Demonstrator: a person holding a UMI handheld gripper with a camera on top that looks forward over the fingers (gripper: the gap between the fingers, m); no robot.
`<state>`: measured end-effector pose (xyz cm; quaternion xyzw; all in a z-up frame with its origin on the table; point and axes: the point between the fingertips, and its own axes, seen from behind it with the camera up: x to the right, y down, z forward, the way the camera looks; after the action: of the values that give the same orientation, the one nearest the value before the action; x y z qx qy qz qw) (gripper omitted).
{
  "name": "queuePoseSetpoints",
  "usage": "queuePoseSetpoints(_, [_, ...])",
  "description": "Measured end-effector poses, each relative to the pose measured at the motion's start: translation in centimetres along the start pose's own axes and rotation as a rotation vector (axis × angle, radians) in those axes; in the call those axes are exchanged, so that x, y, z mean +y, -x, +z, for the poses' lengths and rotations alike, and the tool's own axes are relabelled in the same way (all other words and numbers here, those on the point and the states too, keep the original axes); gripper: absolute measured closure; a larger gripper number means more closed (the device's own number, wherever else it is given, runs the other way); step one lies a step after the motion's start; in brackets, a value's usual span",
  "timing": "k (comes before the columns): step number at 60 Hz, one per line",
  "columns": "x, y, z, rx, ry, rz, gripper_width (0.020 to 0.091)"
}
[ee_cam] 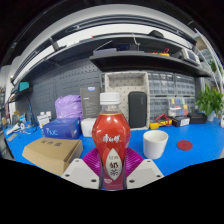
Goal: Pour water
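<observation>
A: Bottle [111, 138], red contents, white cap, label with small print I can't read. Where's it sit?

B: Right between the fingers of the claw [113, 172], upright, close in. Magenta pads [92, 160] flank its lower part on both sides. The base is cut off by the fingers, so can't say if it's lifted or resting on the blue worktop [190, 150].

A: Claw state?

B: Looks clamped on the bottle, both pads against it. Contact line itself is hard to make out.

A: Next out?

B: White cup [154, 144], just ahead and right of the claw, standing on the worktop, apart from the bottle. Inside of it not visible. Small red disc [184, 145] further right, lying flat.

A: Left side?

B: Brown cardboard box [52, 152] ahead-left, near the bottle. Beyond it a blue box [62, 128] with a purple bag [68, 105] on or behind it, can't tell which.

A: Far back?

B: Pegboard wall, shelves above, a green plant [211, 100] far right, partly cut off. Clutter along the back too small to name.
</observation>
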<state>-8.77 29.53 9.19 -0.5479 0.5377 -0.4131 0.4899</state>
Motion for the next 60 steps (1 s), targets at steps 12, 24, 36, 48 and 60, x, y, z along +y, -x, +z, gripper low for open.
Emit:
queuePoseSetpoints(12, [-1.5, -1.5, 1.9, 0.039, 0.028, 0.278, 0.0834])
queuePoseSetpoints(24, [-6.1, -0.8, 5.7, 0.005, 0.008, 0.721, 0.0833])
queuePoseSetpoints(36, [-8.1, -0.3, 8.4, -0.072, -0.013, 1.27, 0.0815])
queuePoseSetpoints(48, [-7.3, -1.4, 10.0, -0.082, -0.016, 1.608, 0.0823])
queuePoseSetpoints(60, [-7.0, -2.7, 11.1, -0.089, -0.017, 1.848, 0.0822])
